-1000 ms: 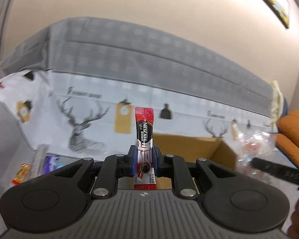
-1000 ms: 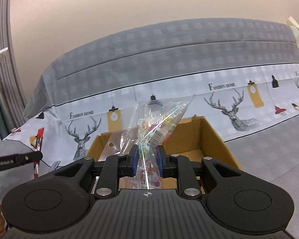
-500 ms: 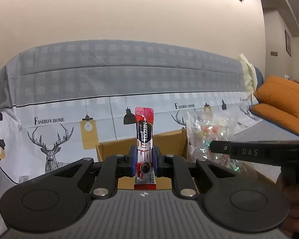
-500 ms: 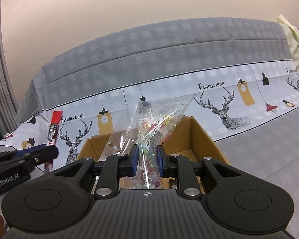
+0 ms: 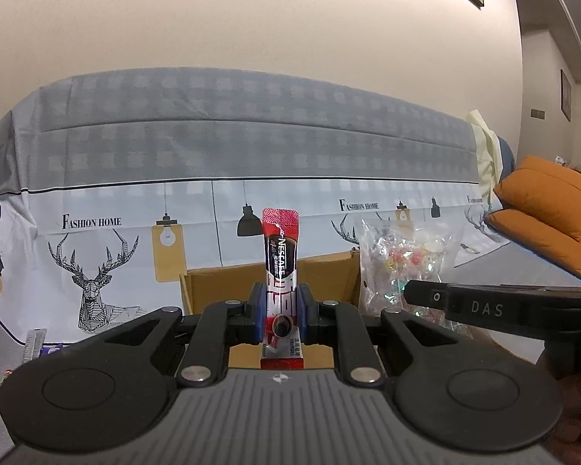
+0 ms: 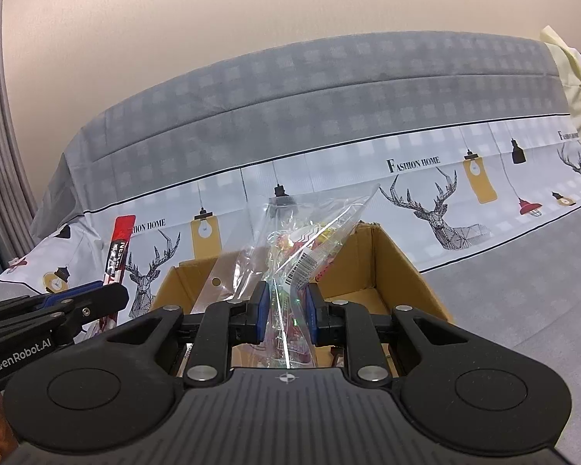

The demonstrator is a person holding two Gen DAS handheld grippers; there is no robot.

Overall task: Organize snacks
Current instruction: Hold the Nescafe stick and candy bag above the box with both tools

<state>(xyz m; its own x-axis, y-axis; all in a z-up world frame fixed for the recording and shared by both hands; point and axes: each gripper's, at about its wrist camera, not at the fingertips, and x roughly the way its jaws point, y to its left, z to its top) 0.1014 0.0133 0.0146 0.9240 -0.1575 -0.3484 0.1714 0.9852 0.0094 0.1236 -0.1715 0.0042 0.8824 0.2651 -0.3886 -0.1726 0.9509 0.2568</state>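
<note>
We hold: Nescafé stick, upright in left gripper; clear candy bag, pinched in right gripper. Cardboard box lies just ahead and below both, right gripper nearer.

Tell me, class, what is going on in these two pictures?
A person holds a gripping tool in each hand above an open cardboard box on a deer-print bedsheet. The left tool is shut on a red Nescafe coffee stick, held upright. The right tool is shut on a clear bag of wrapped candies. Both snacks hang over the box, not yet dropped in.
</note>
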